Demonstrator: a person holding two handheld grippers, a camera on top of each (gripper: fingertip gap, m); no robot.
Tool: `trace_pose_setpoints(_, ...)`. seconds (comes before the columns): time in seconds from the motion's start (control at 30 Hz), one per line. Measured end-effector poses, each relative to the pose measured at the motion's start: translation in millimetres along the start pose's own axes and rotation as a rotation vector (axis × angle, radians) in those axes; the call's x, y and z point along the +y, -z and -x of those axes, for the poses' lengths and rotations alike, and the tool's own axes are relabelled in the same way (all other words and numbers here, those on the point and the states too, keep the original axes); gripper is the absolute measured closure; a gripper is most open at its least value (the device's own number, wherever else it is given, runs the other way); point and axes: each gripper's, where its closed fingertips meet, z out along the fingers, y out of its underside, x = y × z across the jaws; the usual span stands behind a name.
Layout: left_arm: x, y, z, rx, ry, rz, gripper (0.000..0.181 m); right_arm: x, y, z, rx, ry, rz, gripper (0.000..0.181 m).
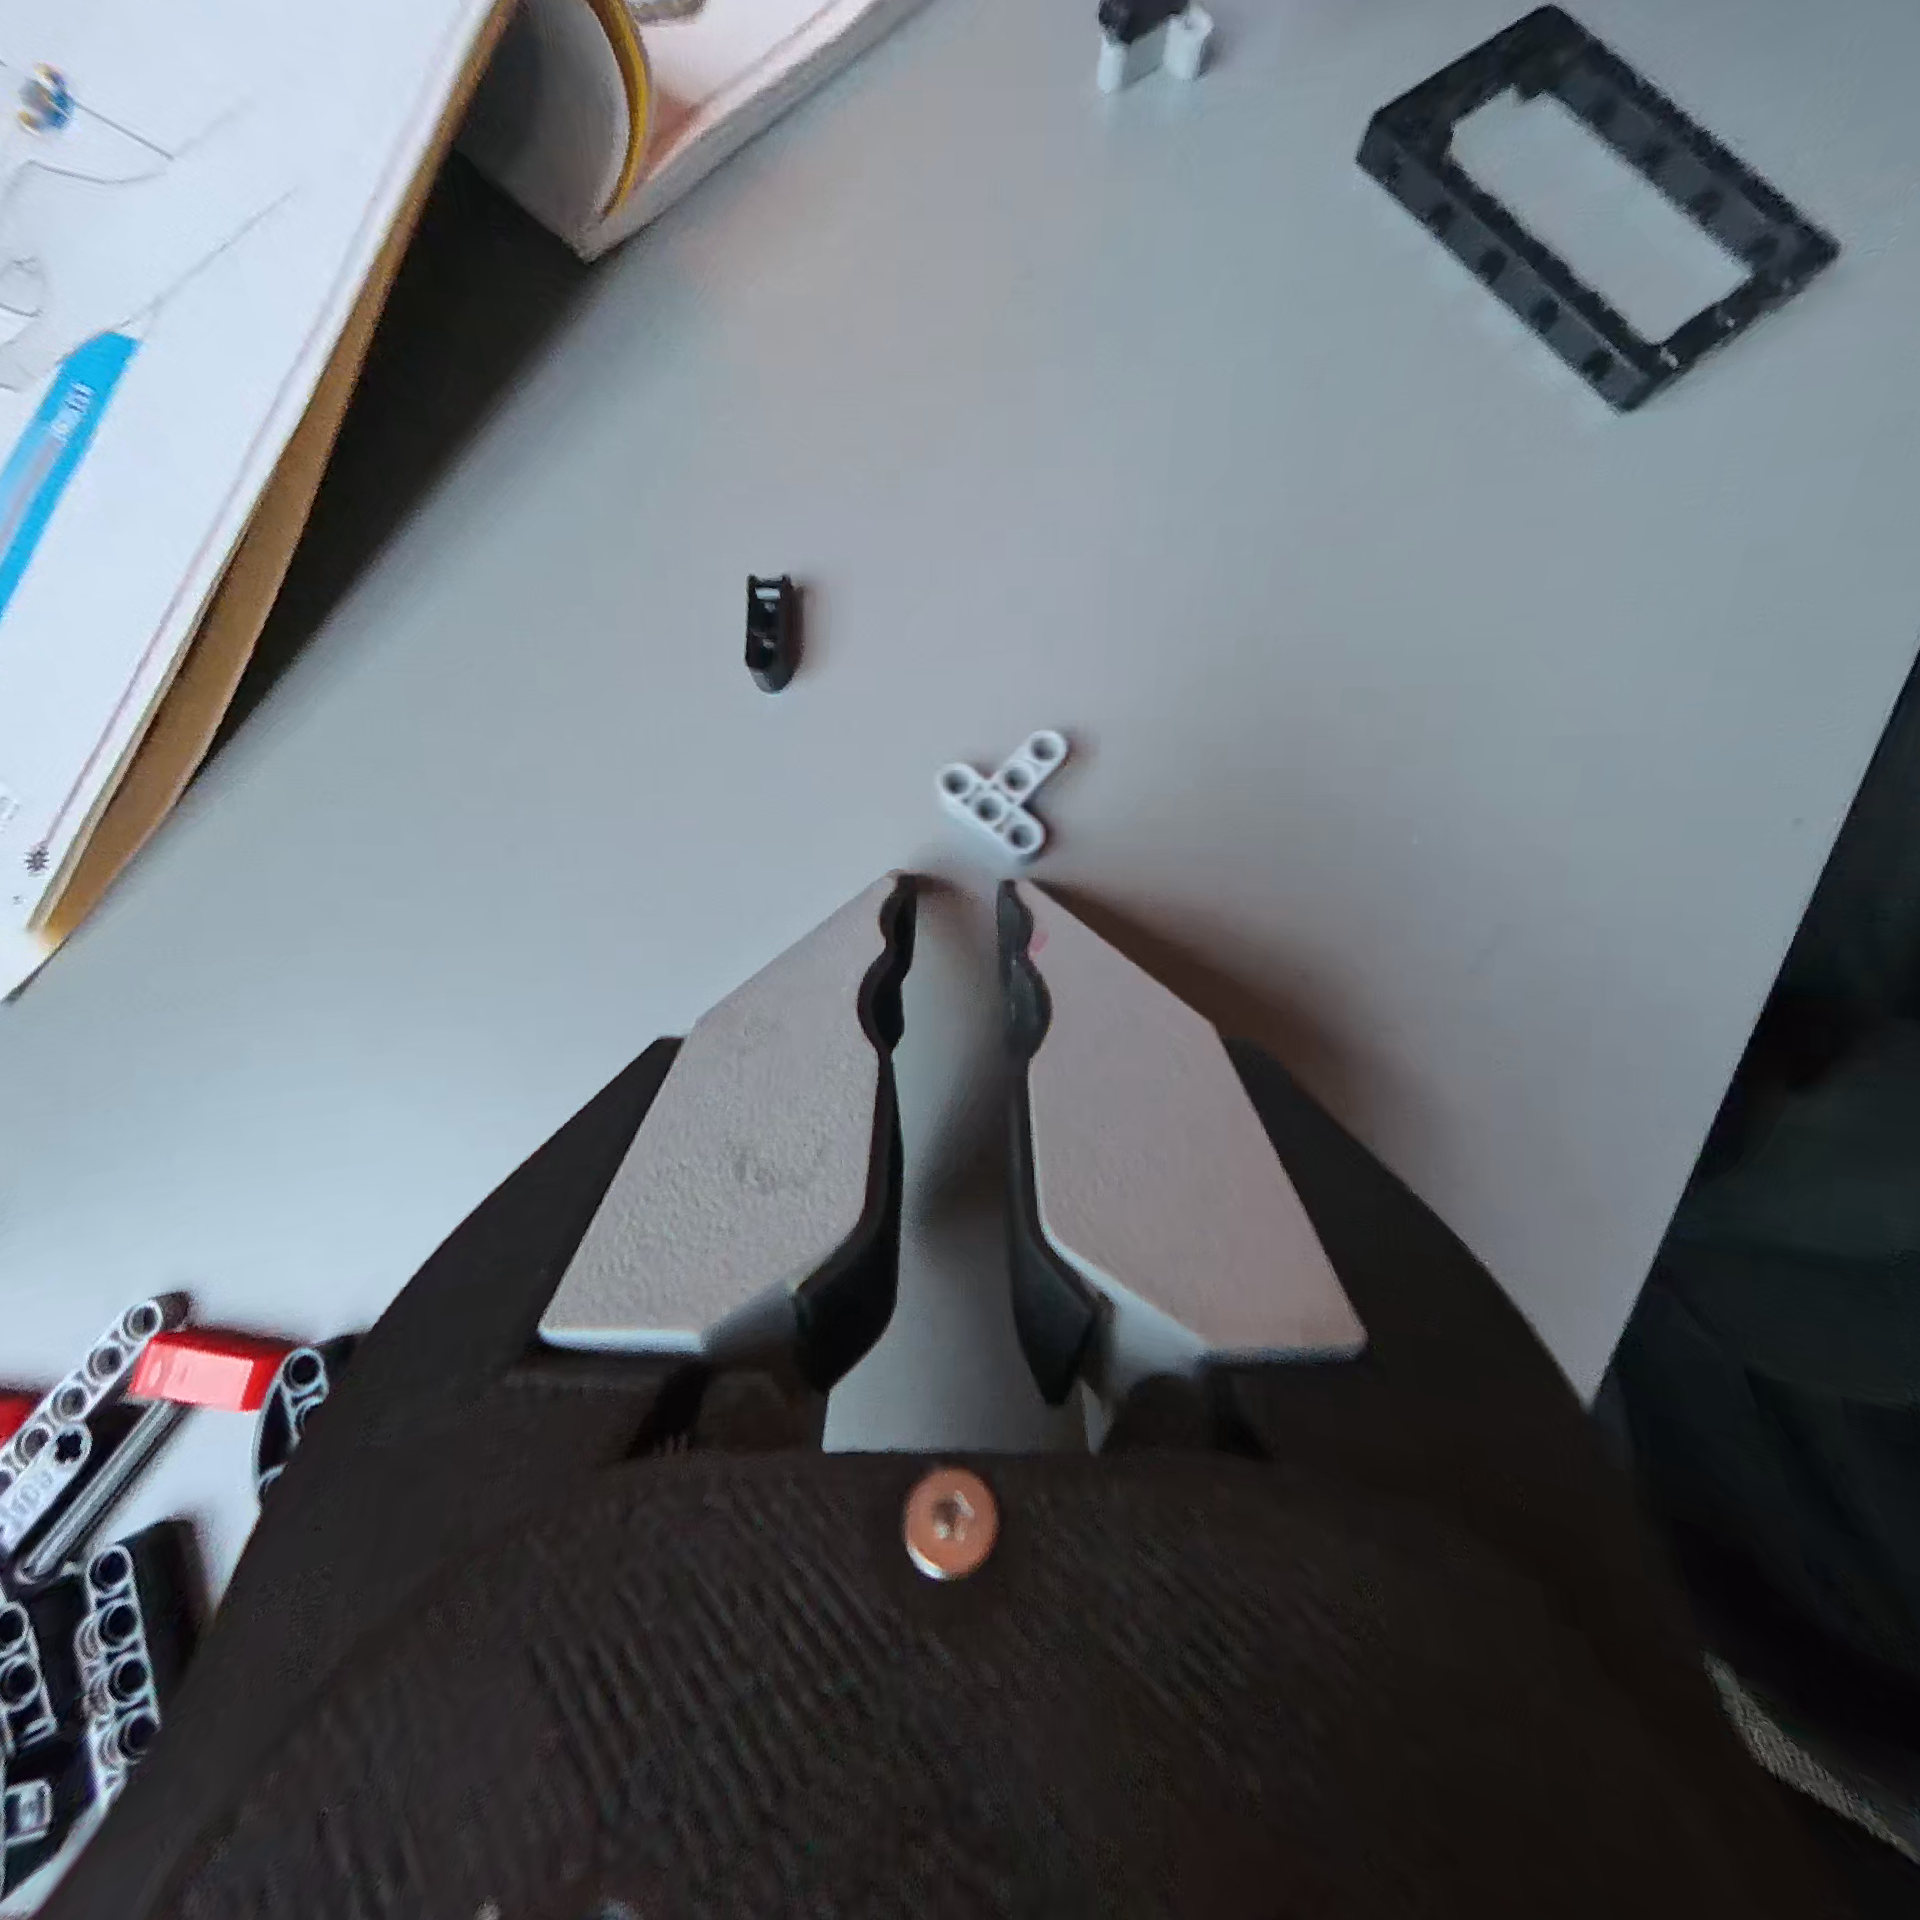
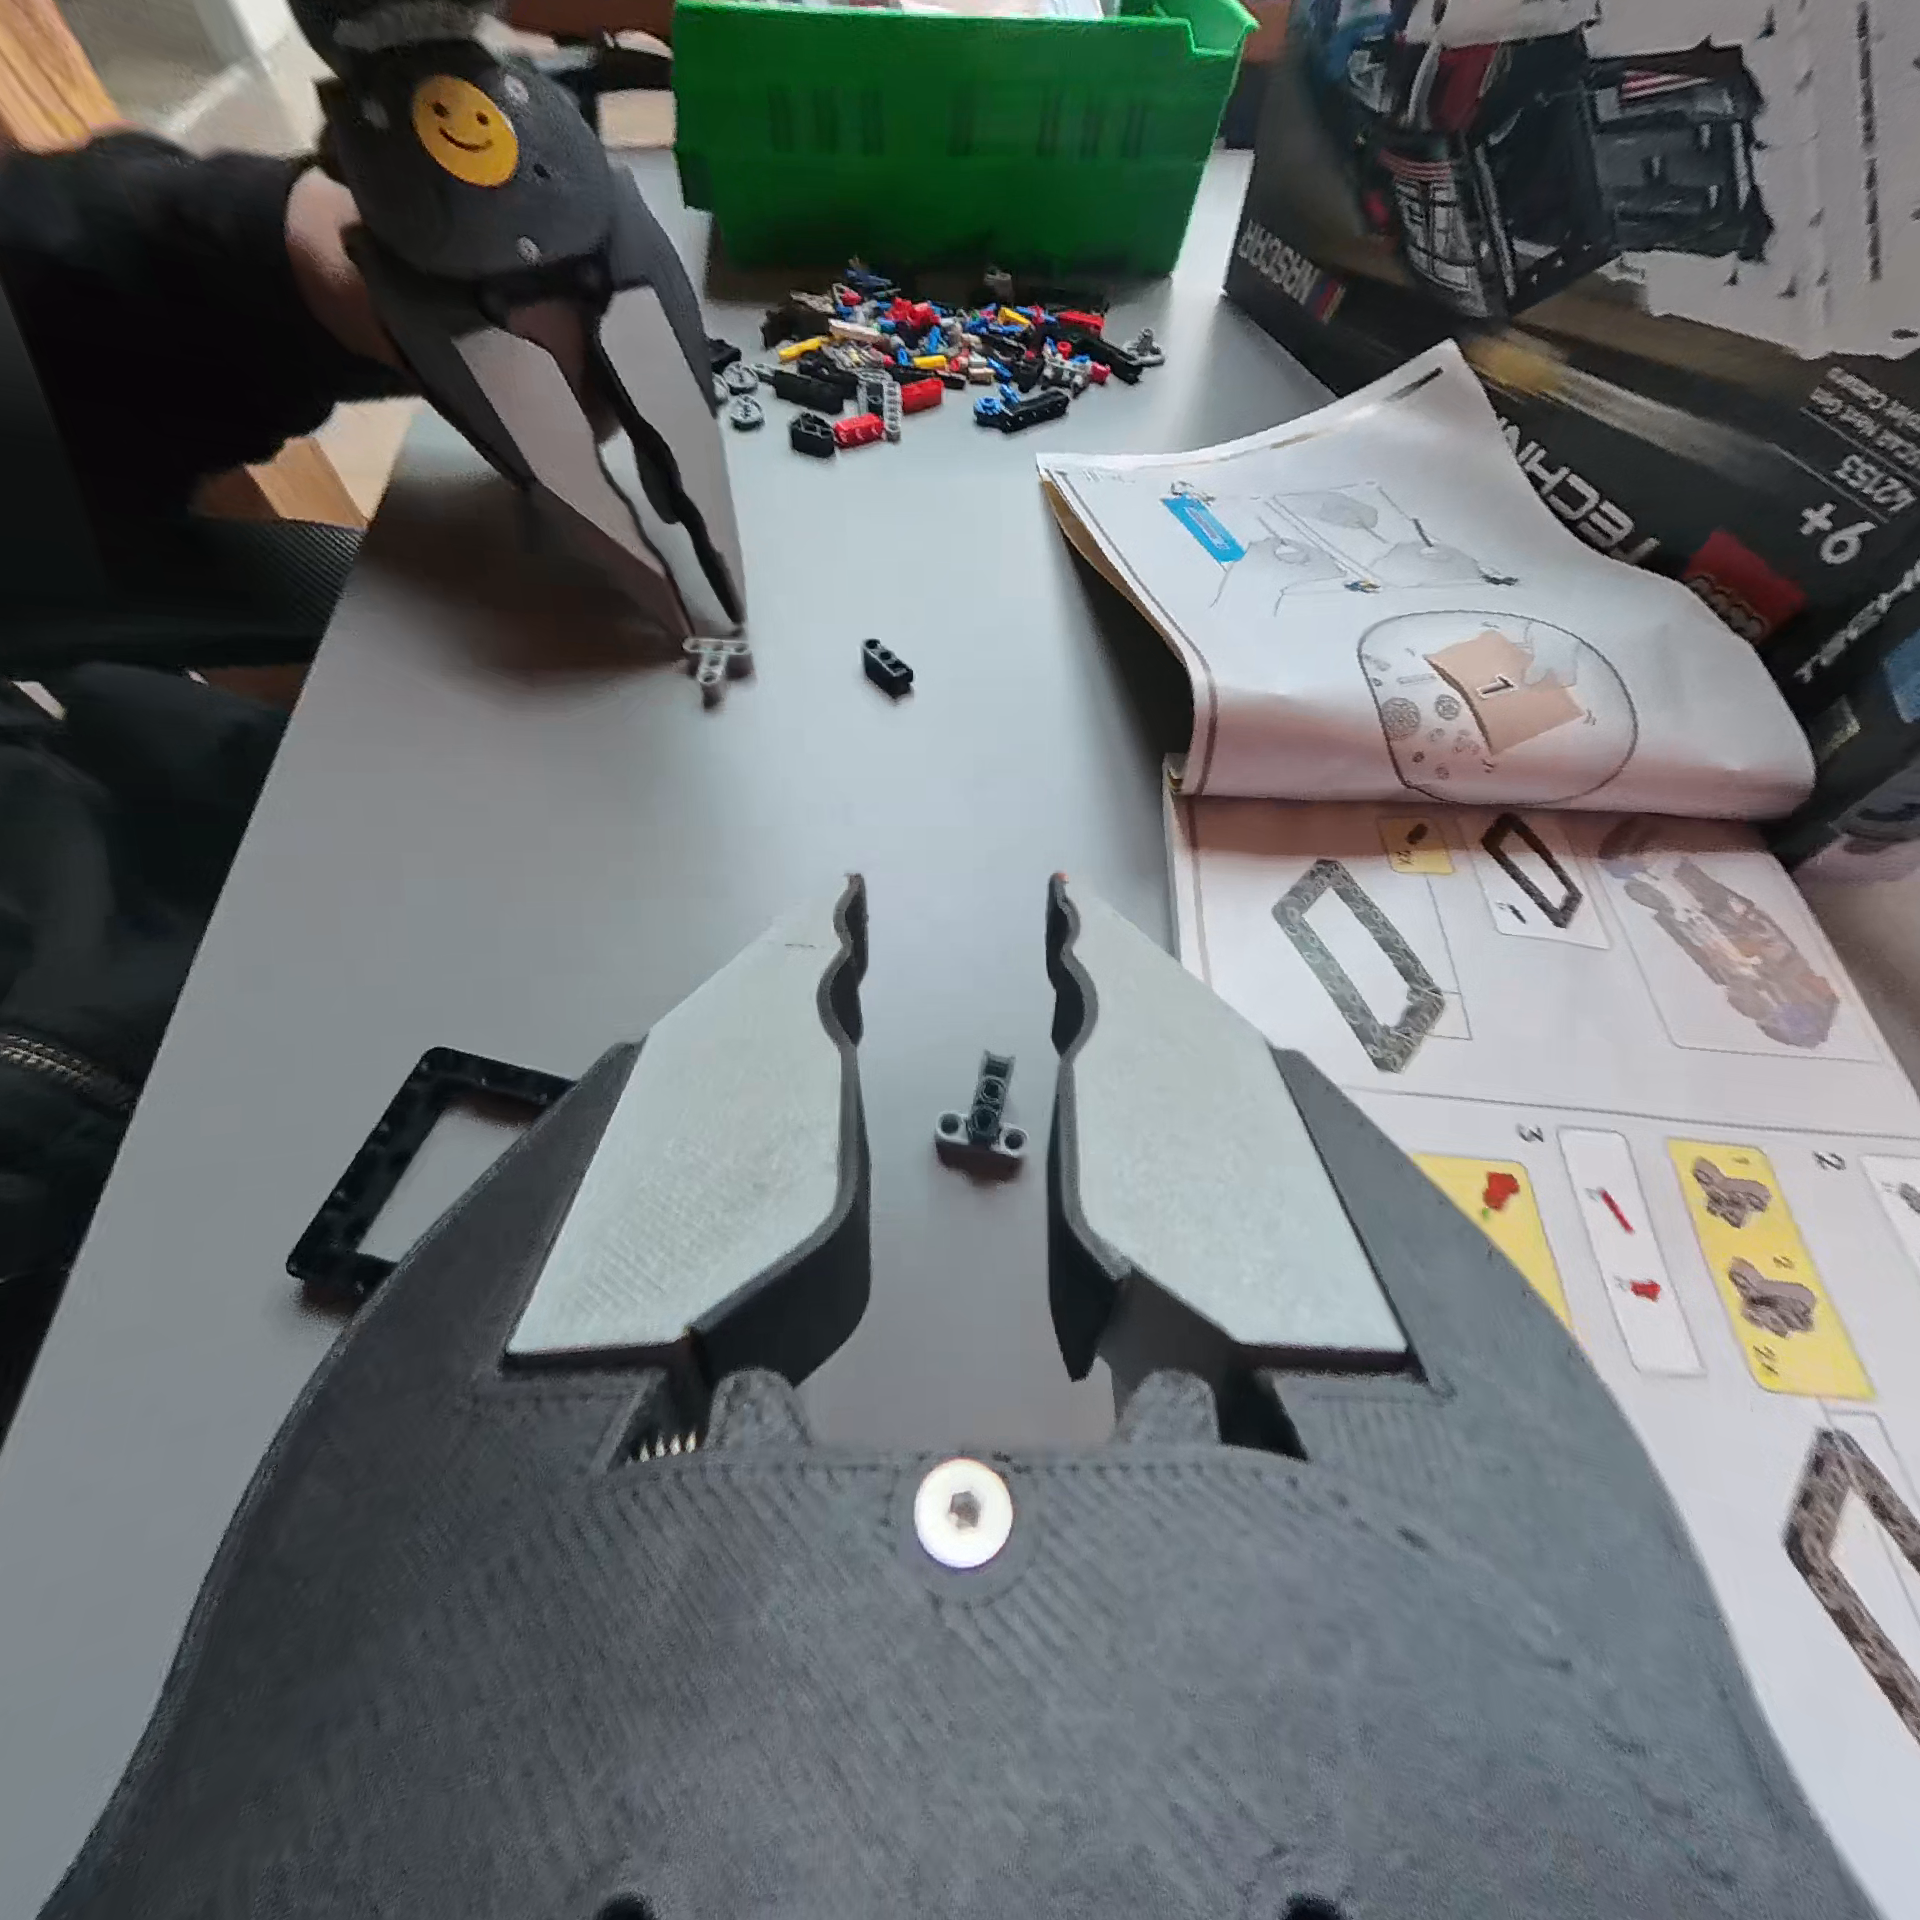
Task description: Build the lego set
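Observation:
My left gripper (image 1: 956,888) is open by a narrow gap and empty, its tips just short of a light grey T-shaped piece (image 1: 997,795) lying flat on the grey table. The right wrist view shows this gripper (image 2: 717,621) tip-down right at the T-piece (image 2: 717,657). A small black beam (image 1: 772,634) (image 2: 886,665) lies beside it. My right gripper (image 2: 956,899) is wide open and empty above a small black-and-grey assembly (image 2: 982,1122), which lies on the table between the fingers. A black rectangular frame (image 1: 1600,208) (image 2: 416,1164) lies flat.
An open instruction booklet (image 2: 1455,727) (image 1: 208,312) lies along the right side, with the set's box (image 2: 1662,208) behind it. A green bin (image 2: 956,125) stands at the far end, with a pile of loose pieces (image 2: 935,353) in front. A gloved hand (image 2: 156,291) holds the left gripper. The gap from one gripper's tips to the other's is roughly 20 cm.

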Motion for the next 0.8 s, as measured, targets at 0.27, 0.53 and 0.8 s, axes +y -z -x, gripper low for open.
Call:
trace_pose_setpoints(0.27,-1.1,39.6,24.7,-0.12,0.087,-0.133,0.168,-4.7,84.7,-1.2,0.194,-0.04,-0.055,0.146)
trace_pose_setpoints(0.53,-23.5,108.6,71.6,-0.227,0.341,-0.514,0.155,16.6,151.0,24.2,0.313,-0.13,-0.084,0.138)
trace_pose_setpoints(0.8,-13.6,195.2,73.2,-0.209,0.442,-0.813,0.161,-2.6,269.1,48.1,0.562,-0.13,-0.22,0.135)
